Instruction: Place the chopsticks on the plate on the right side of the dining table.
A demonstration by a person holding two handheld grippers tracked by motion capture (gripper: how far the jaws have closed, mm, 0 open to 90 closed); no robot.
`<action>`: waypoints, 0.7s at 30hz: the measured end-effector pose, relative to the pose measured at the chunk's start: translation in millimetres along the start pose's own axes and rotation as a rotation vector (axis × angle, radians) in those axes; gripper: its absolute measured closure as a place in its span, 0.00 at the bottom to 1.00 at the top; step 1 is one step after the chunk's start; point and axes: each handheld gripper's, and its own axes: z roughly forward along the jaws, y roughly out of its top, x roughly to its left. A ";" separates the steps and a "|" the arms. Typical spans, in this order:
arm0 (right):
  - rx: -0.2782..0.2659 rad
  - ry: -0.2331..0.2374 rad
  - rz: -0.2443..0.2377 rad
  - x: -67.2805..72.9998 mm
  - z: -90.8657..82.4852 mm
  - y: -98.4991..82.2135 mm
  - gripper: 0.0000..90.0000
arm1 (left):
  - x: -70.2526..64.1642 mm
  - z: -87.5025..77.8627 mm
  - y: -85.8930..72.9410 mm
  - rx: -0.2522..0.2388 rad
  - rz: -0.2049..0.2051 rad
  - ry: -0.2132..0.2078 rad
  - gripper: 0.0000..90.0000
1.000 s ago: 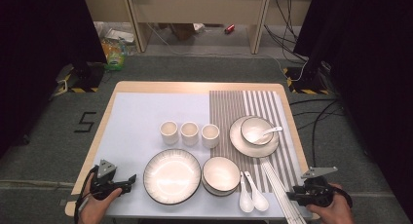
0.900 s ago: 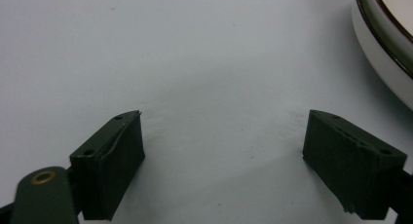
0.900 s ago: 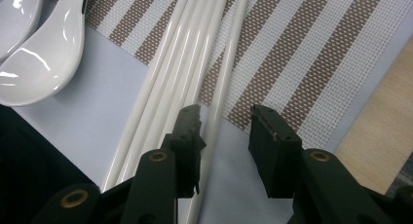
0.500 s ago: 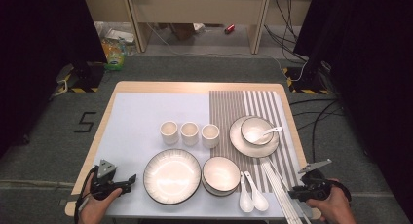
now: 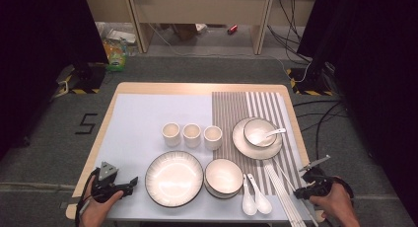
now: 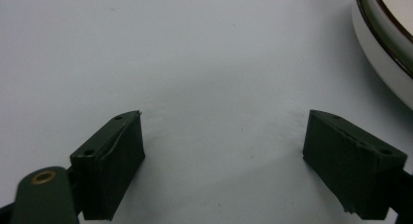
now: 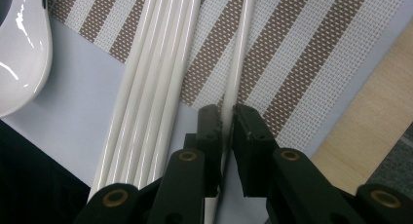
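**R jaws pinch one chopstick at tabletop's near right corner**

R gripper [image 7: 227, 118]: jaws have just been closing, now clamped on a single white chopstick [image 7: 238, 63], which runs straight out between the pads. Just beside it lies the bundle of chopsticks [image 7: 156, 73], on striped mat [image 7: 302, 63]; spoon [image 7: 22, 48] beyond. L gripper [image 6: 224, 151]: jaws wide apart over bare white mat [image 6: 195, 53] near front left edge, plate [image 6: 384, 53] rim to one side.
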 end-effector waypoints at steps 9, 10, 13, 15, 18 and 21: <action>0.065 -0.021 0.017 5.3 0.8 8.3 0.90 | 0.0 -0.1 0.0 0.001 0.001 0.000 0.16; 0.087 -0.023 0.018 5.3 1.0 11.4 0.91 | -0.3 0.1 -0.1 -0.003 0.000 0.001 0.16; 0.110 -0.028 0.004 5.7 1.6 14.6 0.91 | 0.2 -0.1 0.0 0.002 0.002 0.000 0.16; 0.112 -0.044 0.017 8.0 1.4 14.6 0.92 | 0.2 -0.1 0.0 0.002 0.002 0.000 0.16; 0.111 -0.031 0.017 5.9 1.1 14.7 0.92 | 0.5 -0.3 0.2 0.006 0.002 -0.004 0.16; 0.120 -0.006 0.037 1.9 0.4 15.9 0.94 | 0.5 -0.4 0.2 0.007 0.003 -0.003 0.16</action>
